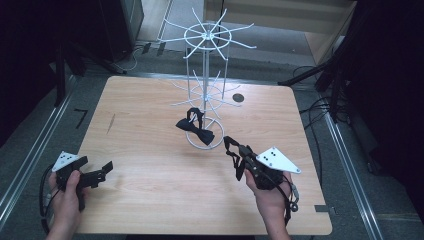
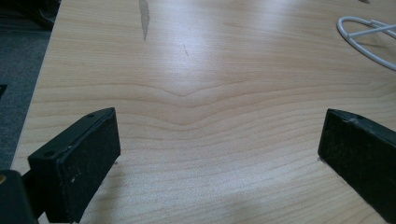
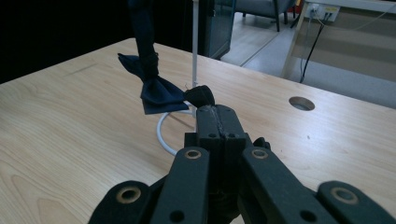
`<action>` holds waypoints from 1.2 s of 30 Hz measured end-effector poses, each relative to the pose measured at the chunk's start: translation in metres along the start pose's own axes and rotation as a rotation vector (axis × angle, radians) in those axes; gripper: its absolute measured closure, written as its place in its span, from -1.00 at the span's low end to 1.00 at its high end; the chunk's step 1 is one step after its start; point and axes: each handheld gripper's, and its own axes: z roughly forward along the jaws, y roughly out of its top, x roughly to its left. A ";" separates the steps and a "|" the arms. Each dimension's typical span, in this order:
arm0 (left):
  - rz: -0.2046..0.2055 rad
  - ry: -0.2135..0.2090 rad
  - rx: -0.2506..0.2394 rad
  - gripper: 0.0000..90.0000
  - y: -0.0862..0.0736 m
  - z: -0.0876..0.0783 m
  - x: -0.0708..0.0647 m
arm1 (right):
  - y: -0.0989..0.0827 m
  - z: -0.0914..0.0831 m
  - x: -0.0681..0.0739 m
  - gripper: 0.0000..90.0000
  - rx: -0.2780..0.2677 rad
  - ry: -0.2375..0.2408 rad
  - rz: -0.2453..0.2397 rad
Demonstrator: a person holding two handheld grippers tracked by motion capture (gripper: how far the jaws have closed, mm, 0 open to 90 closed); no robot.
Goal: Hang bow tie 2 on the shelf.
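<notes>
Left gripper (image 1: 106, 169): we see it near-left on the counter (image 1: 150, 150), jaws spread wide, nothing between them.
Bow tie (image 1: 195, 129): hangs on the white wire stand (image 1: 206, 75) mid-counter, just far-left of the right gripper.
Right gripper (image 1: 229, 145): jaws pressed together on a black strap (image 3: 201, 95).

Both grippers are black, each with a grey three-cornered plate with small black dots on top: the left gripper (image 1: 95, 176) and the right gripper (image 1: 235, 150). Black cables trail from them. Round screws dot the right one's arms
</notes>
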 end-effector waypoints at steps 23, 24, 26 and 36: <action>0.005 -0.002 -0.001 -1.00 -0.001 -0.001 -0.001 | 0.026 -0.010 0.014 1.00 -0.069 0.034 -0.027; 0.003 -0.002 -0.001 -1.00 0.000 -0.001 -0.001 | 0.028 -0.010 0.015 1.00 -0.070 0.036 -0.029; 0.004 -0.003 0.000 -1.00 0.000 0.000 -0.001 | 0.030 -0.011 0.017 1.00 -0.075 0.040 -0.031; 0.006 -0.003 0.003 -1.00 0.000 0.000 -0.001 | 0.046 -0.012 0.019 1.00 -0.101 0.049 -0.046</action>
